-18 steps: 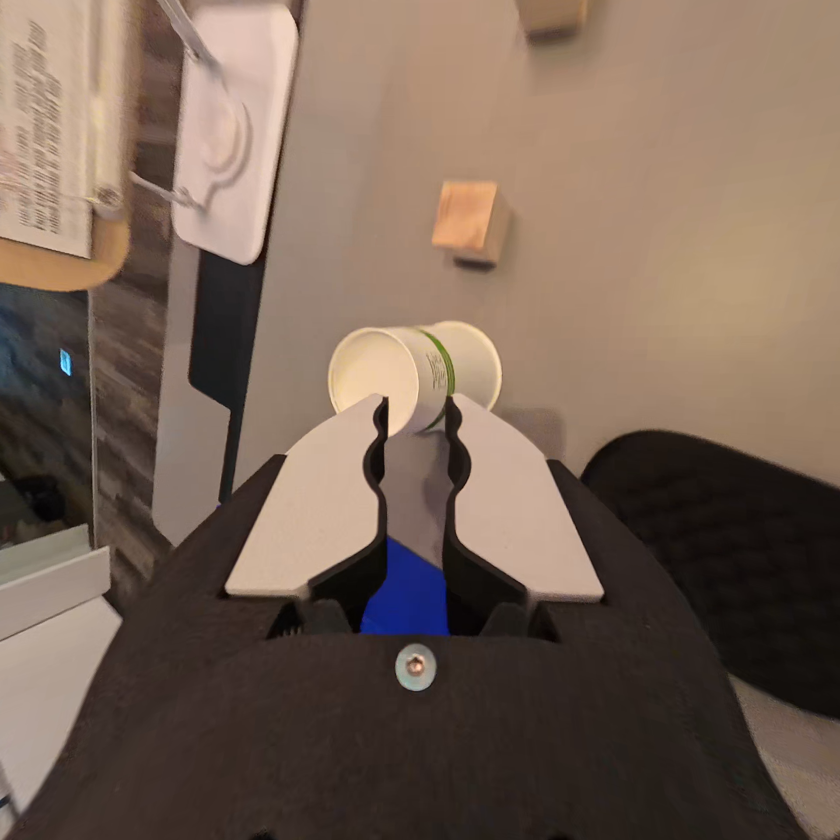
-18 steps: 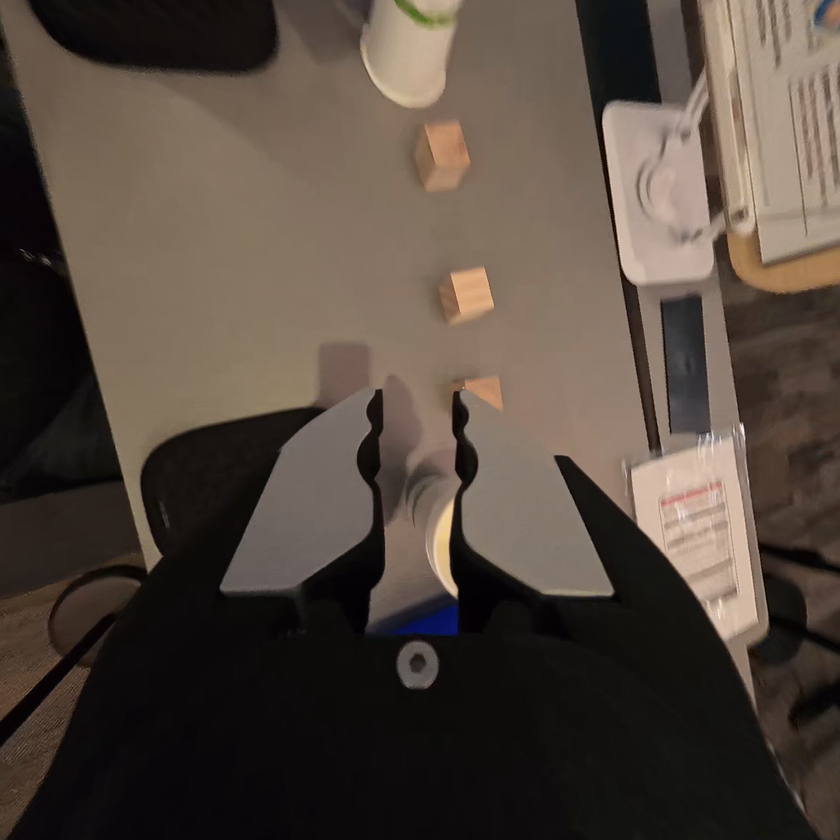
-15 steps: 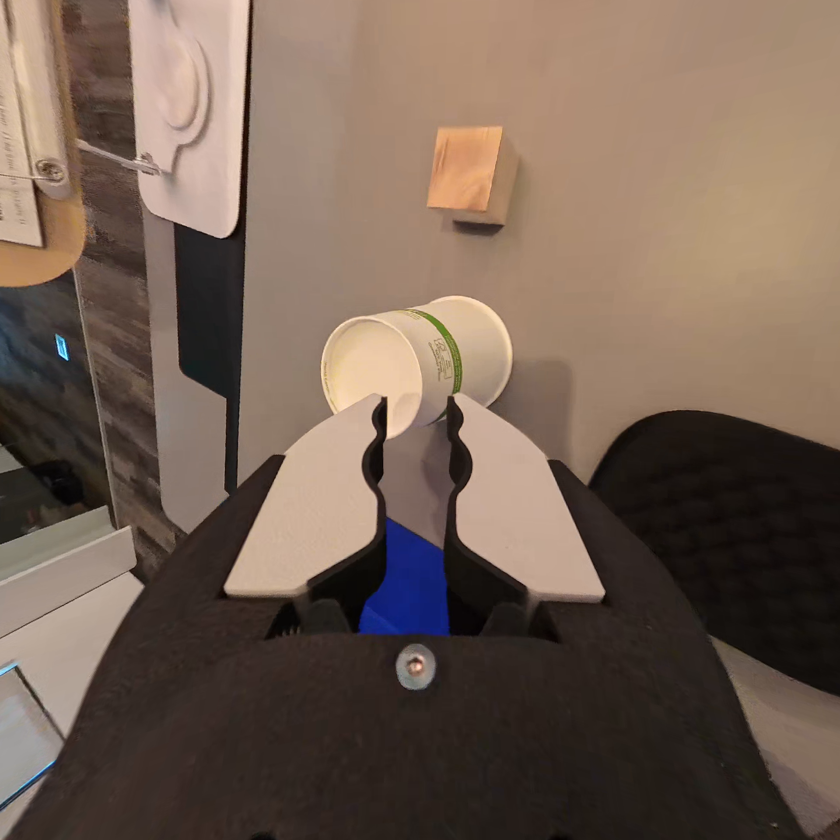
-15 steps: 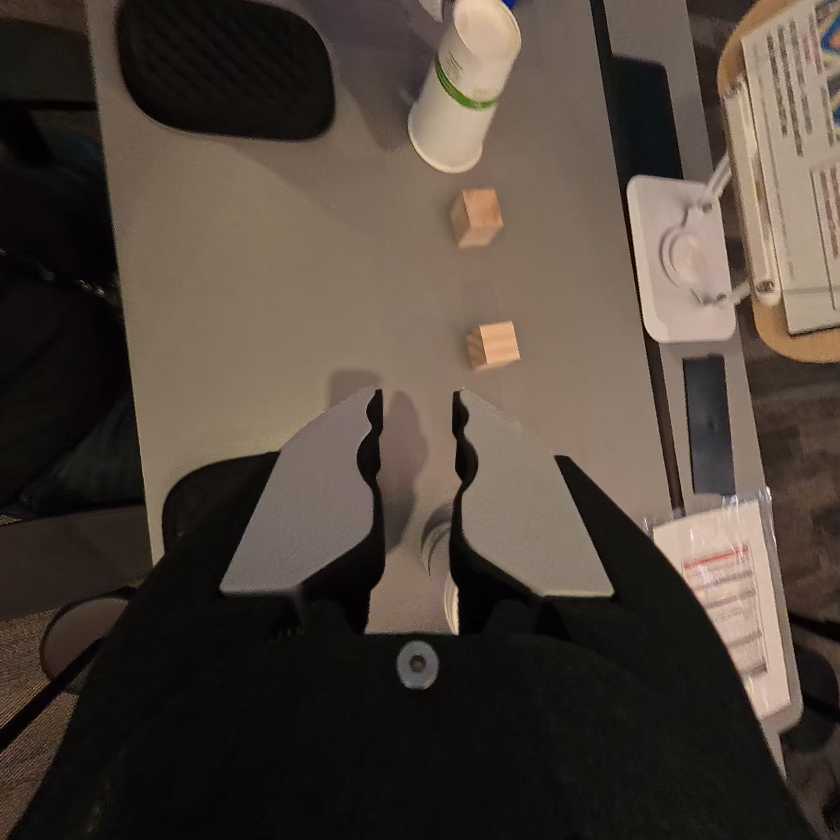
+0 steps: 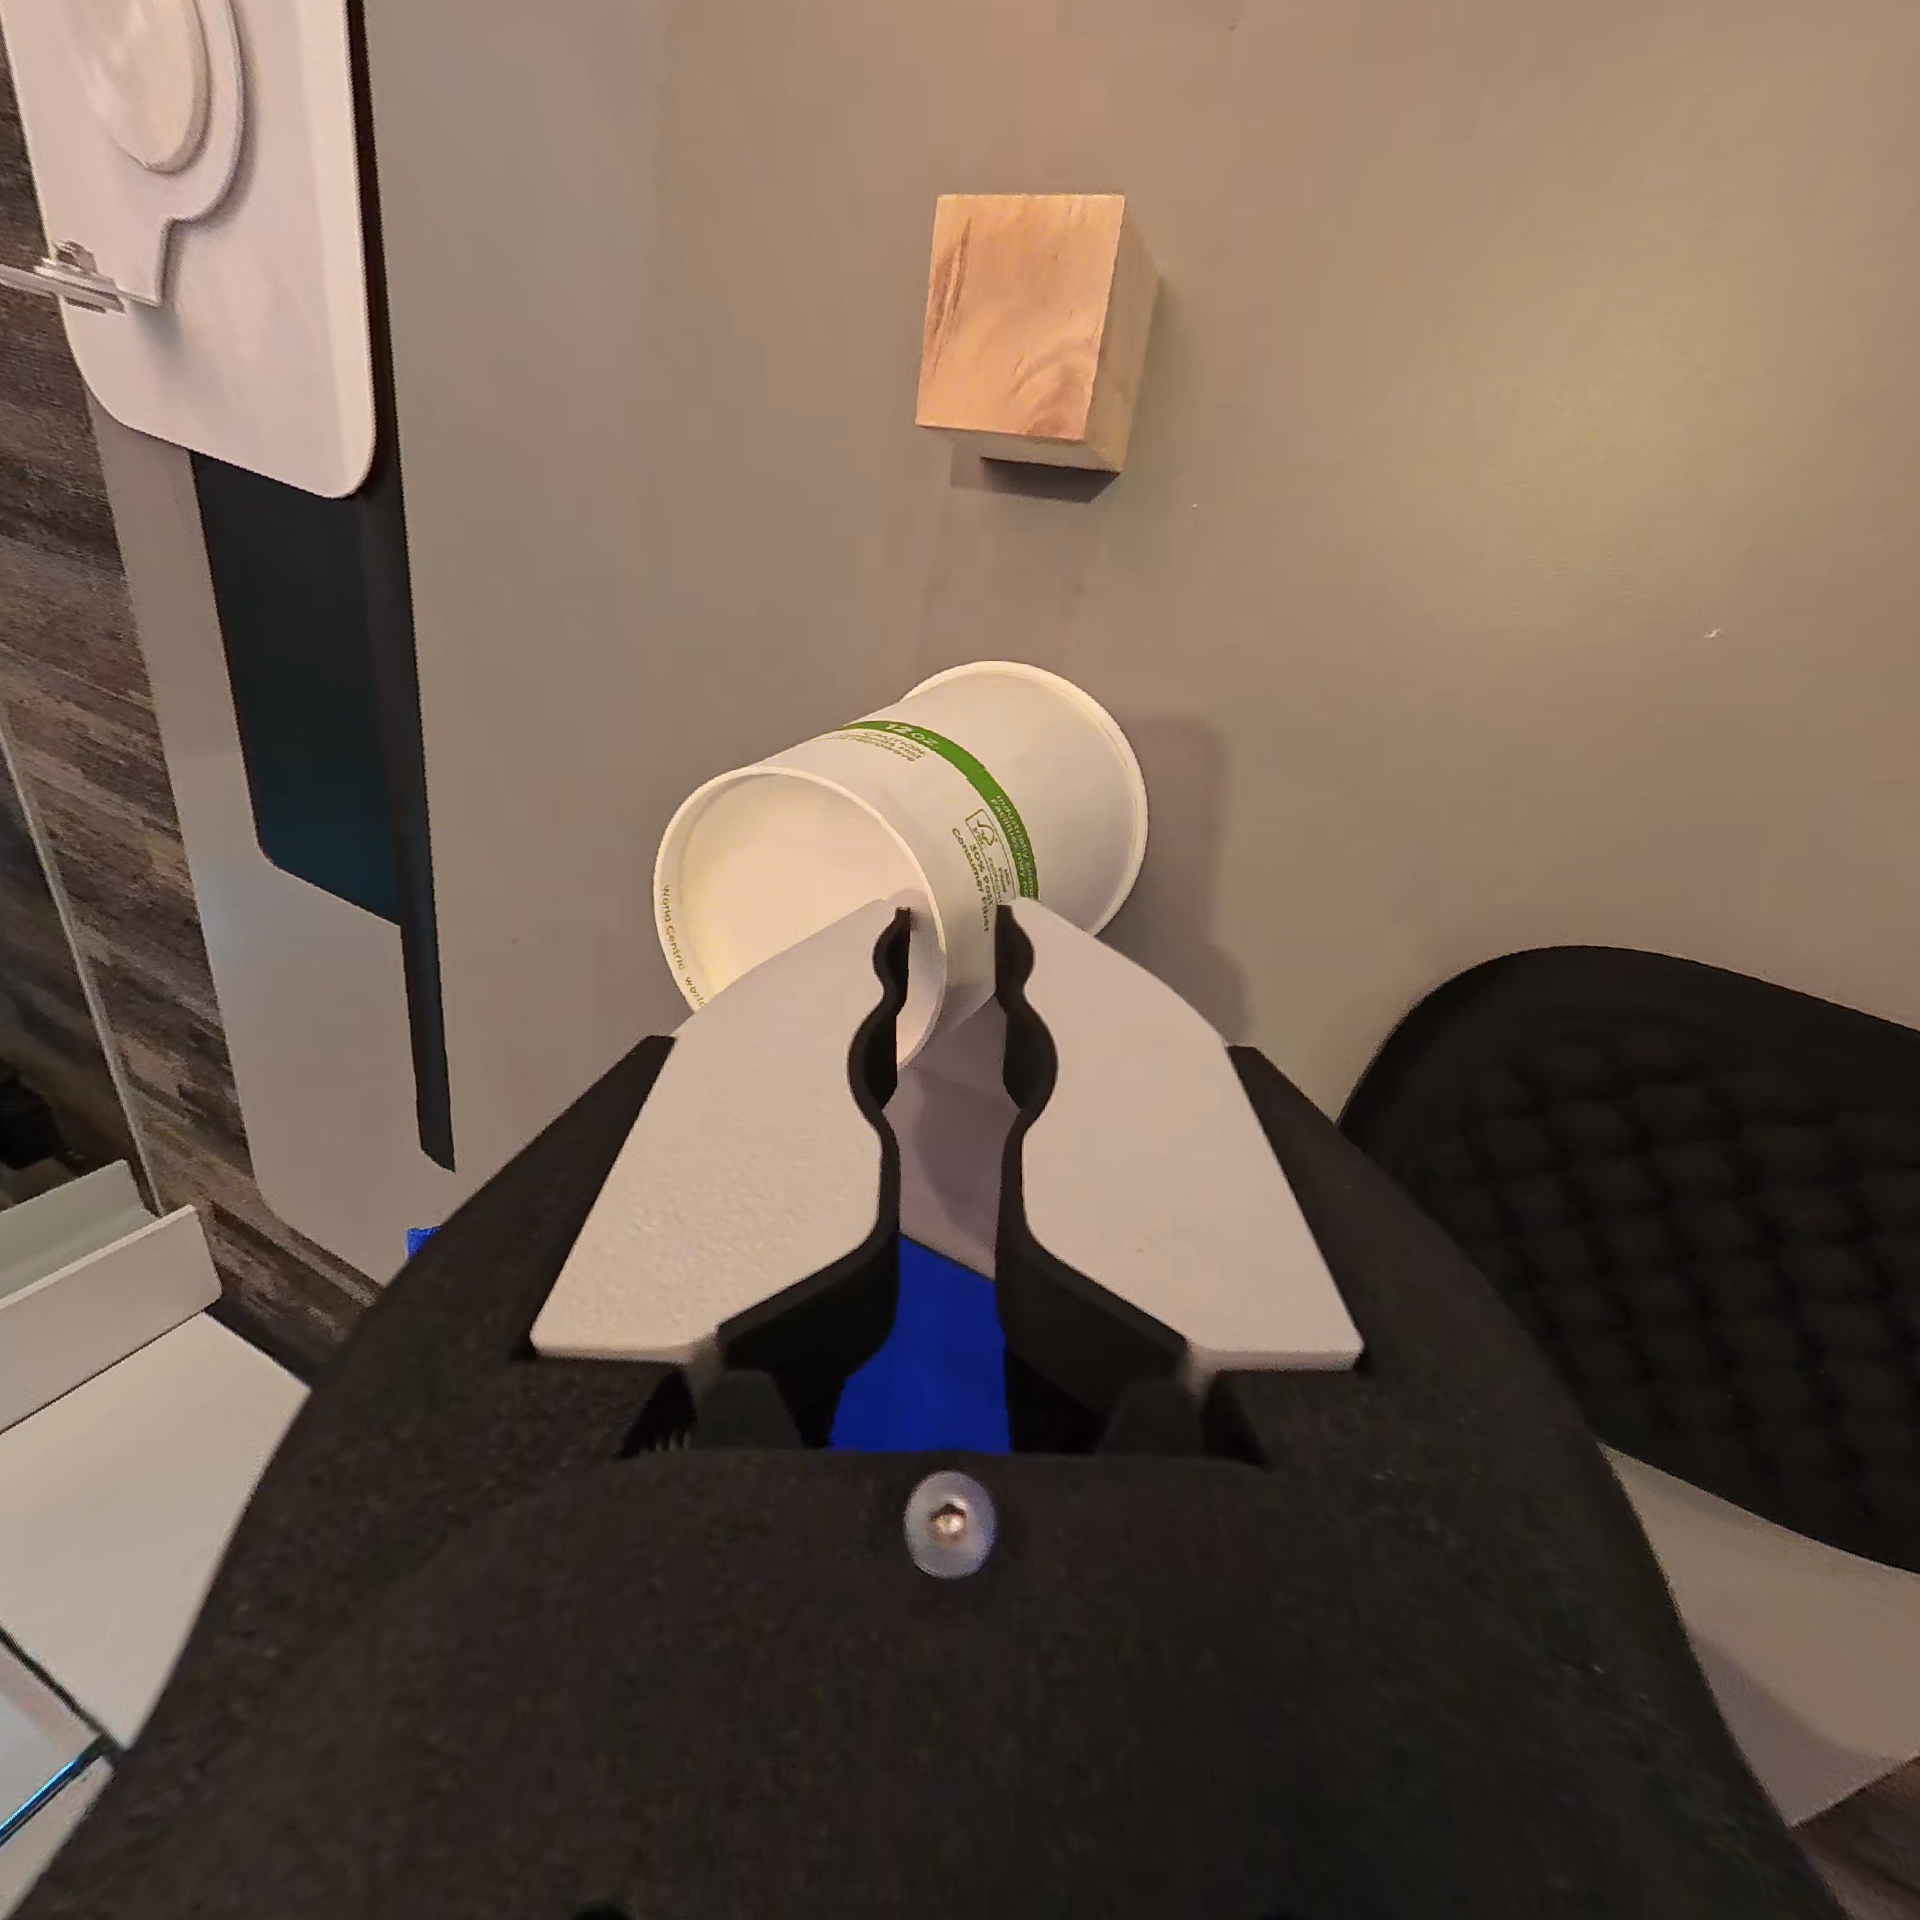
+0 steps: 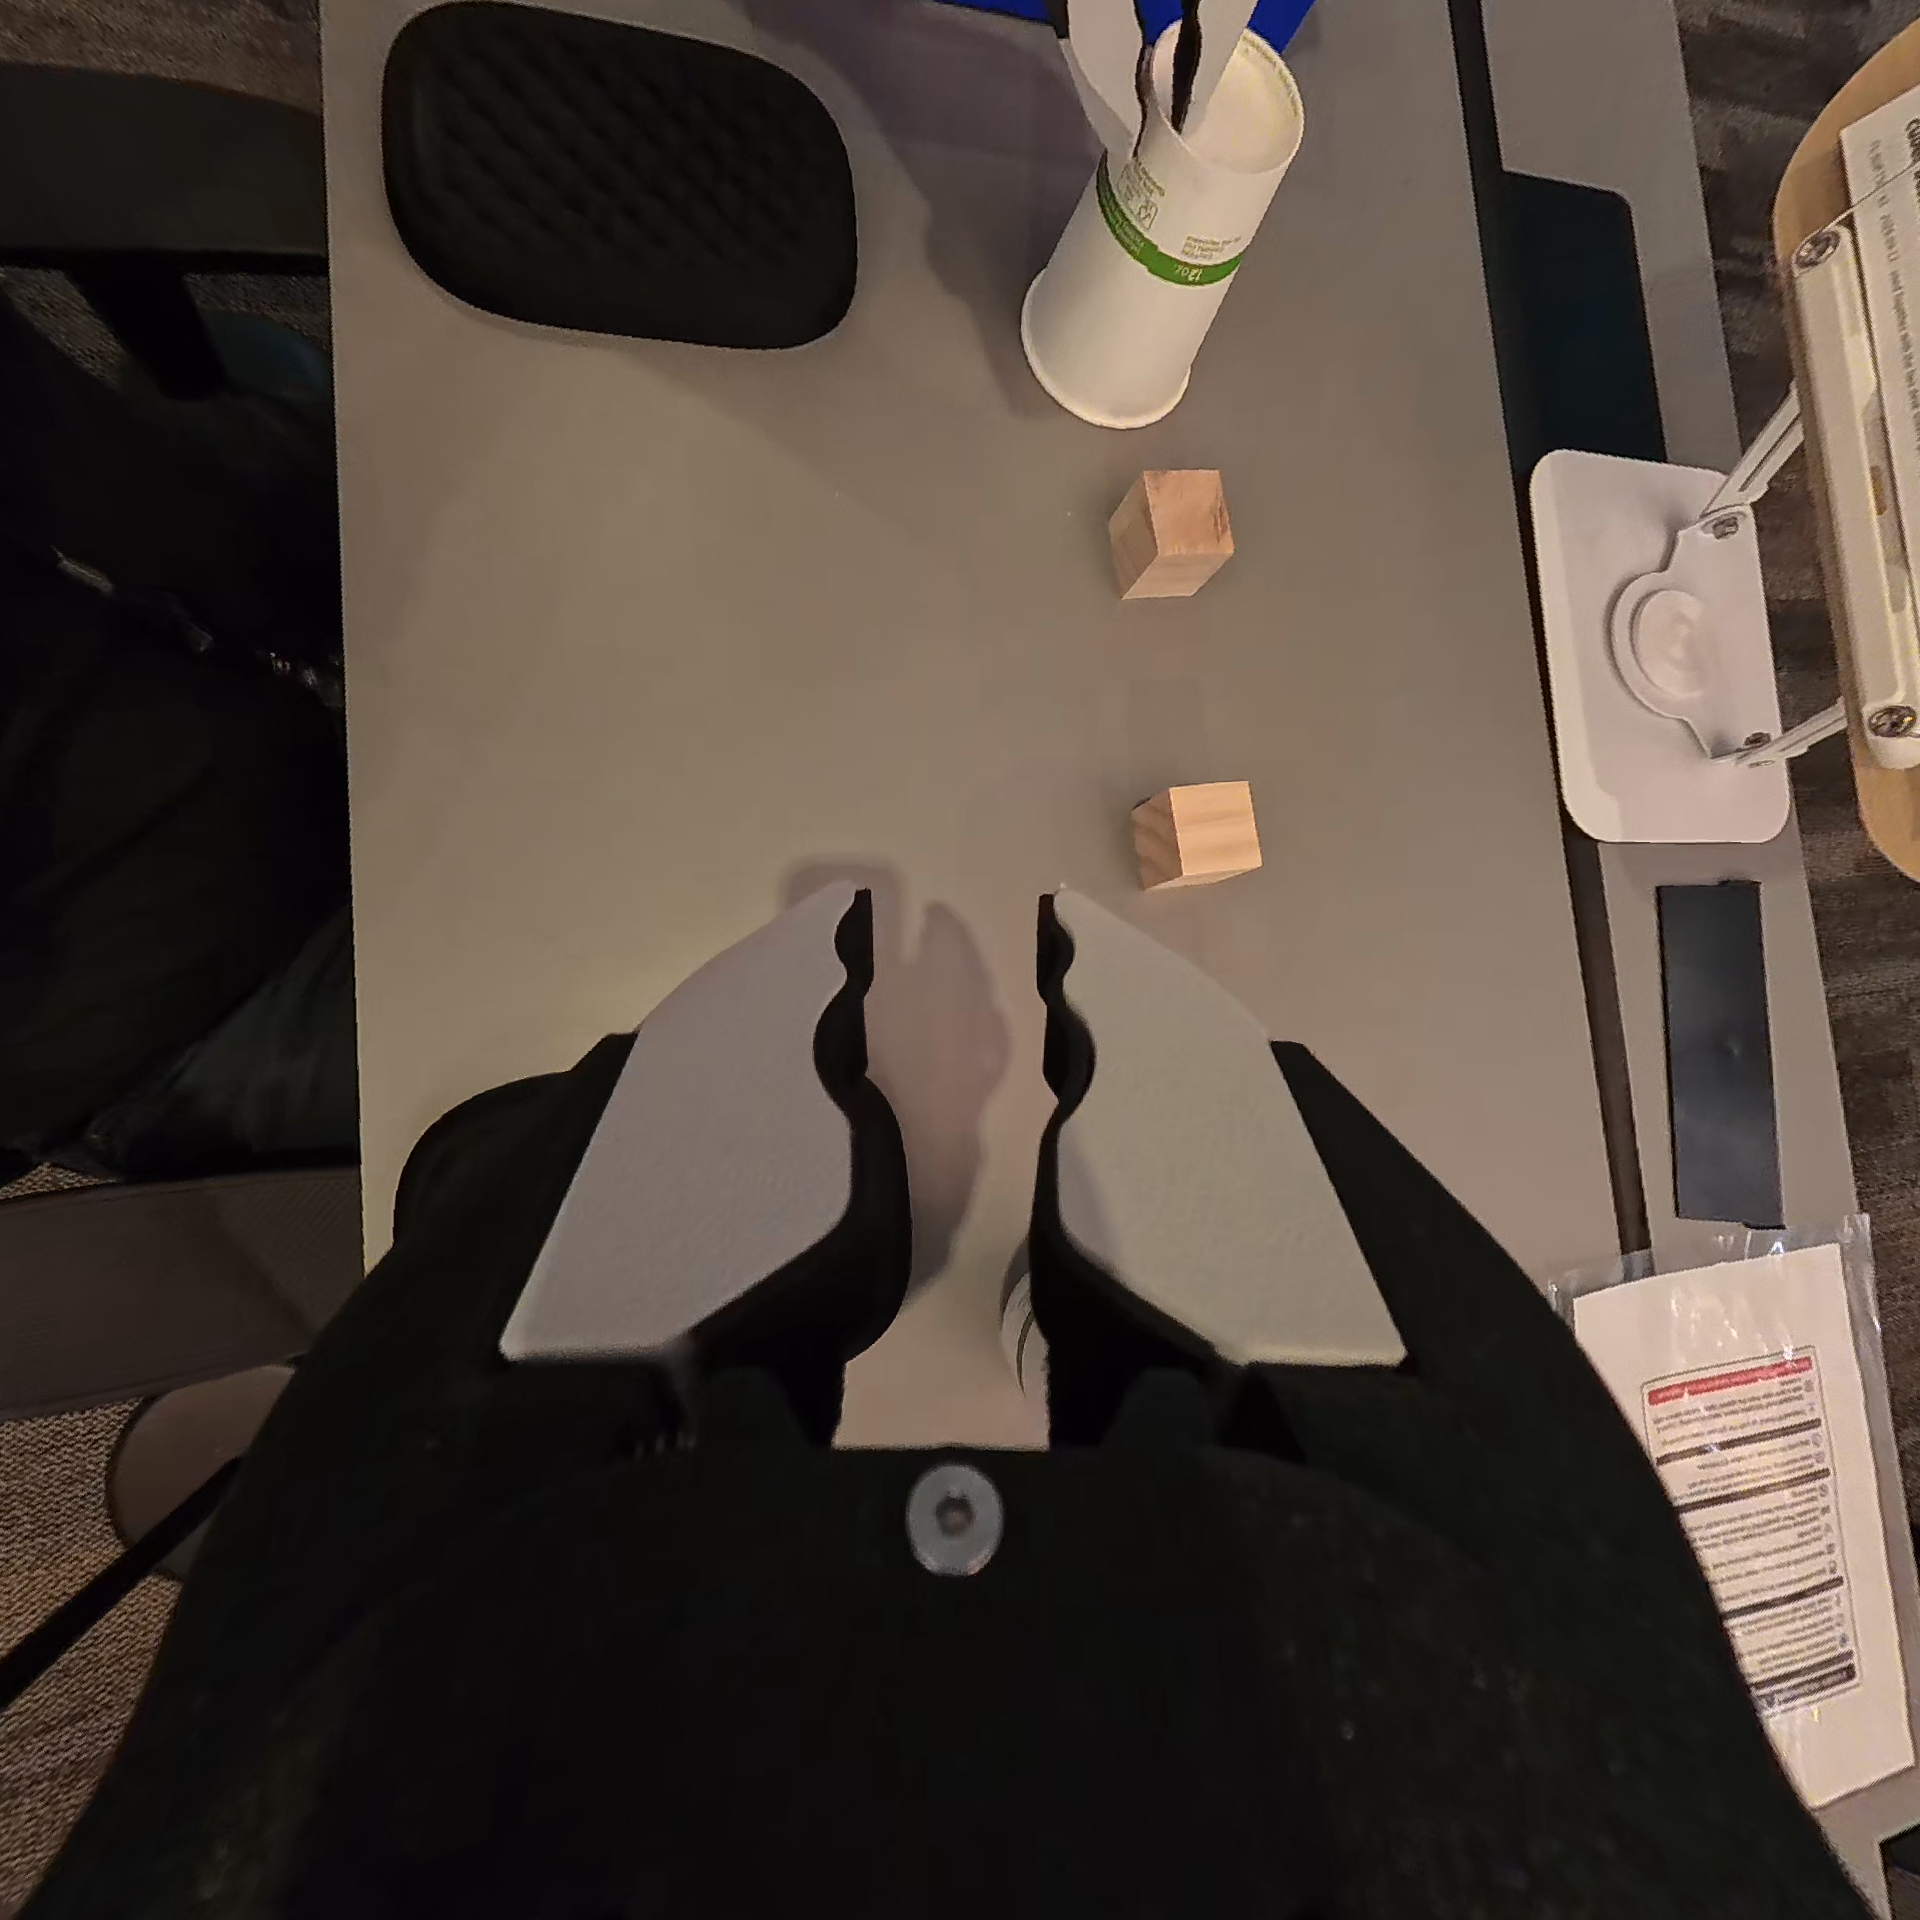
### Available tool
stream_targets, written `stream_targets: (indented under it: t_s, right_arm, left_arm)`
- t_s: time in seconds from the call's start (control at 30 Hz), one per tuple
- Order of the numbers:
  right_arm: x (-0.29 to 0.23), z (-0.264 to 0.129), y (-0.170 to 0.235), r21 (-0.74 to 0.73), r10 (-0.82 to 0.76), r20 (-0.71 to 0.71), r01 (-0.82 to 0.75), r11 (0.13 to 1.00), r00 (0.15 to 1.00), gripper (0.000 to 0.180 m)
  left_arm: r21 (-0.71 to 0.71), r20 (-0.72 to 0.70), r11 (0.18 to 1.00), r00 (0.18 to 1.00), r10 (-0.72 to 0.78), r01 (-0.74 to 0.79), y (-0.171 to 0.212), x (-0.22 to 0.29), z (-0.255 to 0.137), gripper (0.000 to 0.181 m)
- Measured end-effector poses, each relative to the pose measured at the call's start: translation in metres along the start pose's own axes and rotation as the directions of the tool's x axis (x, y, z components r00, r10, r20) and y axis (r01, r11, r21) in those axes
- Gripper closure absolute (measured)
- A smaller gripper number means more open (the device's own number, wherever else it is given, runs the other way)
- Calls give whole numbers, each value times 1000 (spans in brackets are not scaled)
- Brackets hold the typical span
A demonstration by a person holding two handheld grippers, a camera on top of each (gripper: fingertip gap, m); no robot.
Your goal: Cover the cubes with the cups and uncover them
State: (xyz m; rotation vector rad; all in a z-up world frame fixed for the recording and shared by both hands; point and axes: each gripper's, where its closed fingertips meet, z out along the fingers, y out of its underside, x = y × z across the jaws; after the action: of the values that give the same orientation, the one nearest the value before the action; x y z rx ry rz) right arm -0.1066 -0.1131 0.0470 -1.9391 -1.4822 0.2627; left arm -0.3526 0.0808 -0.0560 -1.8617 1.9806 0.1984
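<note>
My left gripper (image 5: 948,914) is shut on the base rim of a white paper cup with a green band (image 5: 935,821). The cup is inverted and tilted, its mouth down toward the grey table (image 6: 675,623). A wooden cube (image 5: 1023,332) lies just beyond it. In the right wrist view this cup (image 6: 1153,239) sits at the far end, with two cubes in a row, one at the far side (image 6: 1172,545) and one nearer (image 6: 1197,834). My right gripper (image 6: 956,904) is open and empty above the table, left of the nearer cube. A sliver of a second cup (image 6: 1013,1340) shows under its right finger.
A black mesh pad (image 6: 623,177) lies at the table's far left and also shows in the left wrist view (image 5: 1662,1247). A white stand base (image 6: 1652,665) sits at the right edge. A clear bag with a printed sheet (image 6: 1766,1507) lies at the near right.
My left gripper has carried the cup closer to the cube, which looks larger now. My right gripper has drawn back, so the second cup is nearly hidden beneath it.
</note>
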Motion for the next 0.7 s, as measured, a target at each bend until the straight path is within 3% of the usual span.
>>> stream_targets:
  t_s: [0.7]
  right_arm:
    - [1,-3,9,-2,8,3,-8,1000,1000,151]
  left_arm:
    - [-31,-9,999,1000,19,-19,2,0,-2,175]
